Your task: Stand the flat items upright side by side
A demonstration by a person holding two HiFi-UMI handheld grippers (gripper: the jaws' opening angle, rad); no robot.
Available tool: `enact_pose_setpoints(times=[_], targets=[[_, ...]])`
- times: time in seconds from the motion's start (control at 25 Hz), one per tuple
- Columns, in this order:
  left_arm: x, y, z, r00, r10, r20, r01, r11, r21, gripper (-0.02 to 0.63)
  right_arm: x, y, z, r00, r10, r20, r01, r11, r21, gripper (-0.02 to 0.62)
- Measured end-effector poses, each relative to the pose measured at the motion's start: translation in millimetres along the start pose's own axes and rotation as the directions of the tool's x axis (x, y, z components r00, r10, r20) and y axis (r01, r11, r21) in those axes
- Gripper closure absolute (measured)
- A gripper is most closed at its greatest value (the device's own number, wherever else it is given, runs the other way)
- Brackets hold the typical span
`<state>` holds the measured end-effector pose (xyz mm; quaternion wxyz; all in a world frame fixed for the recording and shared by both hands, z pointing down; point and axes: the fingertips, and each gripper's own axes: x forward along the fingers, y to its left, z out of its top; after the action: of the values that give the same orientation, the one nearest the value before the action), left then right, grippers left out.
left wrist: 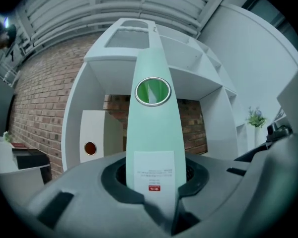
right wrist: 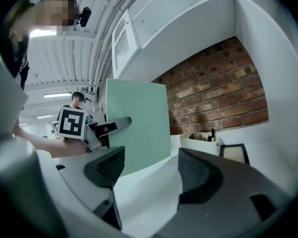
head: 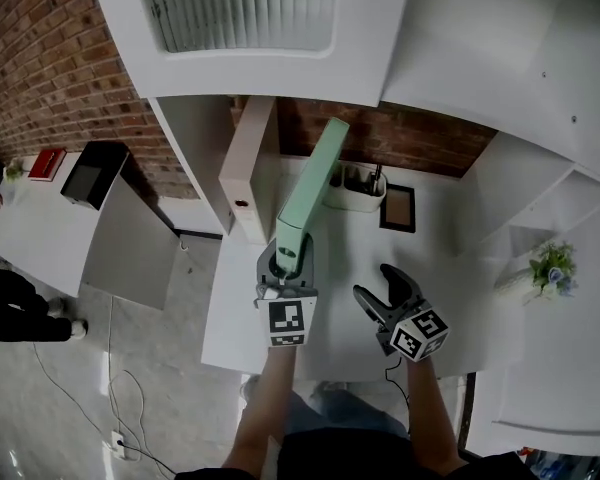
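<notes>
A pale green binder (head: 308,190) stands upright above the white desk (head: 240,318), held by its spine in my left gripper (head: 283,261). In the left gripper view its spine (left wrist: 154,133), with a round metal ring and a white label, sits clamped between both jaws. A white binder (head: 246,173) stands upright just left of it, inside the shelf bay against the brick wall. My right gripper (head: 385,296) hovers to the right, open, with nothing between its pads (right wrist: 198,175); from there the green binder's cover (right wrist: 139,128) shows broadside.
A white organiser box (head: 354,190) with pens and a black-framed picture (head: 398,208) sit on the desk behind the binder. White shelf walls flank the bay. A small potted plant (head: 551,268) stands at right. A black device (head: 92,173) rests on a side table, left.
</notes>
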<state>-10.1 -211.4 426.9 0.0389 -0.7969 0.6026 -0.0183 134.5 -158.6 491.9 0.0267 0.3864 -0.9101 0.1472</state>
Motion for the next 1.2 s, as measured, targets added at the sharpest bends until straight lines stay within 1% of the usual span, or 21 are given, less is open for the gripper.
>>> enact_pose_setpoints(times=[0.24,0.52,0.72,0.88,1.08,1.2], targets=[[26,16,-10,0.997,0.072,0.002,-0.072,0.997,-0.001,0.495,11,-4,-2,1.0,0.018,-0.007,-0.018,1.0,0.006,0.262],[55,33,-28,0.991,0.132,-0.01,-0.132,0.991,-0.008,0.495,20,-9,-3,0.999,0.021,-0.025,-0.021,1.0,0.011,0.262],[71,42,-37,0.988,0.152,-0.002,-0.152,0.988,-0.016,0.491,26,-12,-3,0.999,0.015,-0.03,-0.015,1.0,0.012,0.262],[83,42,-39,0.988,0.157,0.009,-0.157,0.988,-0.001,0.484,30,-13,-4,0.999,0.013,-0.034,-0.013,1.0,0.014,0.264],[98,46,-44,0.984,0.176,0.008,-0.176,0.984,-0.009,0.472,32,-13,-8,0.999,0.009,-0.047,-0.008,1.0,0.018,0.264],[106,48,-47,0.985,0.173,-0.002,-0.173,0.985,-0.002,0.468,30,-15,-9,0.999,0.001,-0.052,0.0,1.0,0.021,0.264]])
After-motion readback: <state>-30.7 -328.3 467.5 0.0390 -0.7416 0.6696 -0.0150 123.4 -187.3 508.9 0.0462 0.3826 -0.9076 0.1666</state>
